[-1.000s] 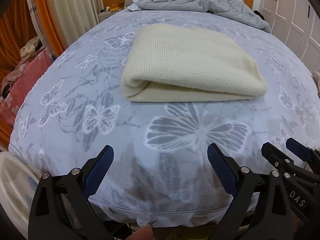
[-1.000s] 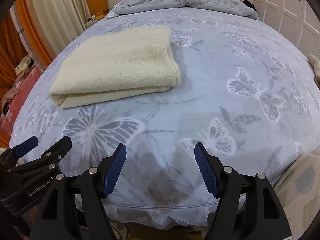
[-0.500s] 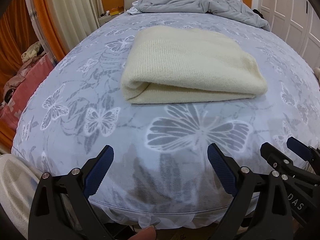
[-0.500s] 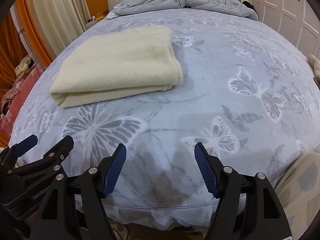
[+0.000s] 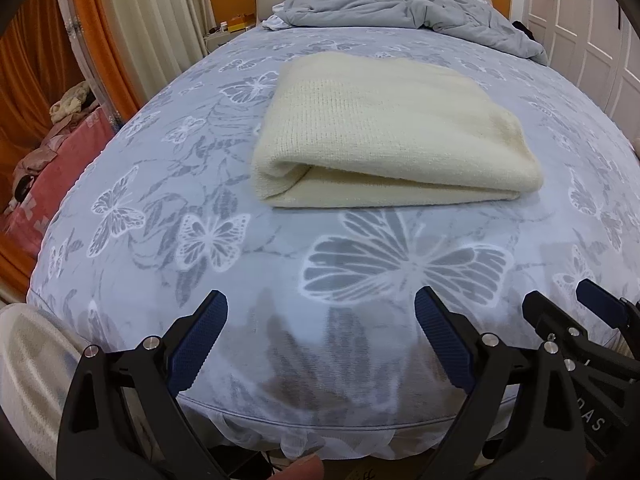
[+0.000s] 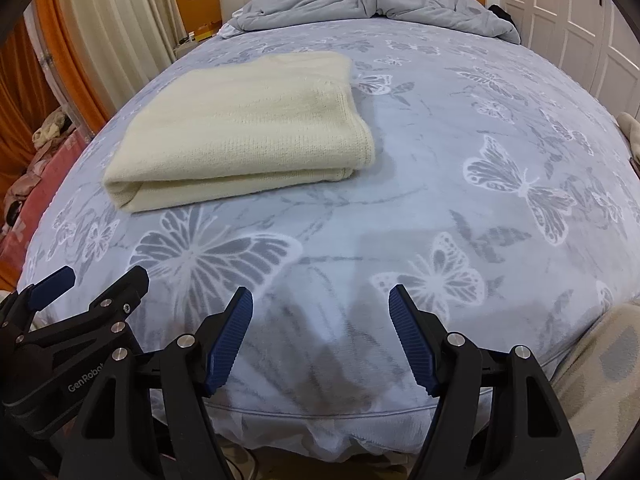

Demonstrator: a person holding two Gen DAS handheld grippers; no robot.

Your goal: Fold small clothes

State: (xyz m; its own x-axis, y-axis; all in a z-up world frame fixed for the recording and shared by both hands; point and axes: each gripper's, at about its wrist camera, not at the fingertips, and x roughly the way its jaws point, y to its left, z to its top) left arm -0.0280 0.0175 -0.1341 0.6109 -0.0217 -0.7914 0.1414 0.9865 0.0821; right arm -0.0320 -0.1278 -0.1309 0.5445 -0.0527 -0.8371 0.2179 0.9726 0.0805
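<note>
A cream knitted garment (image 5: 384, 132) (image 6: 248, 128) lies folded into a flat rectangle on the butterfly-print bedspread (image 5: 200, 200) (image 6: 460, 160). My left gripper (image 5: 320, 312) hovers open over the foot of the bed, well short of the garment, nothing between its blue pads. My right gripper (image 6: 320, 304) is also open and empty, with the garment up and to its left. Each gripper shows at the edge of the other's view: the right one (image 5: 568, 316) at lower right, the left one (image 6: 92, 280) at lower left.
A crumpled grey duvet (image 5: 400, 12) is heaped at the headboard. White wardrobe doors (image 6: 580, 32) line the right side. Curtains (image 5: 152, 20) and a pink cloth pile (image 5: 44, 184) stand on the left. The bed's front edge (image 6: 320, 408) runs just under the grippers.
</note>
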